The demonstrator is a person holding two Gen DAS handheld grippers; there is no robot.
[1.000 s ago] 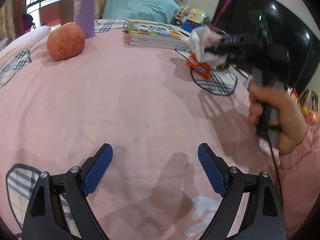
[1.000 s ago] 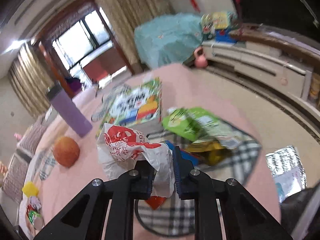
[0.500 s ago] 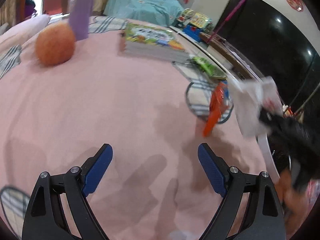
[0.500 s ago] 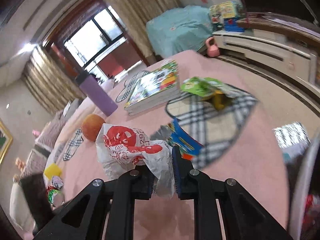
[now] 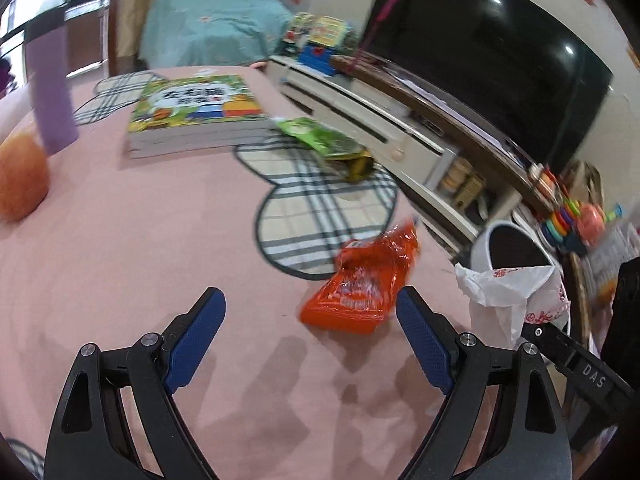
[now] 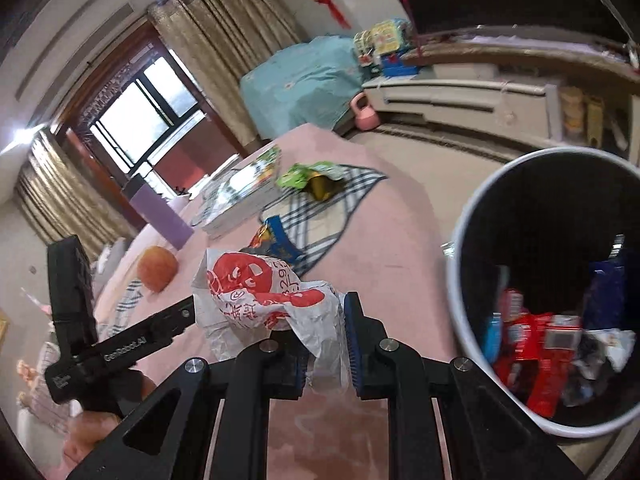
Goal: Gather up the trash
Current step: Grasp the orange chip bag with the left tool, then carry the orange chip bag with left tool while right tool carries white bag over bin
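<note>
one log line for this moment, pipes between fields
right tongs: shut on white plastic bag | left tongs: open, empty | trash bin: right of bag | orange wrapper: on table

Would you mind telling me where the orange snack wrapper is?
Left wrist view: the orange snack wrapper lies on the pink cloth, right of centre, overlapping the plaid patch.

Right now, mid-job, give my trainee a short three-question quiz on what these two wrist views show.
1. True or false: the right gripper is shut on the crumpled white plastic bag with red print.
2. Which wrapper lies nearest the open left gripper: A) the green snack packet, B) the orange foil snack packet?
3. Fill in: the round white trash bin already holds ____.

Key: 1 true. 2 B. 3 wrappers, mostly red.
</note>
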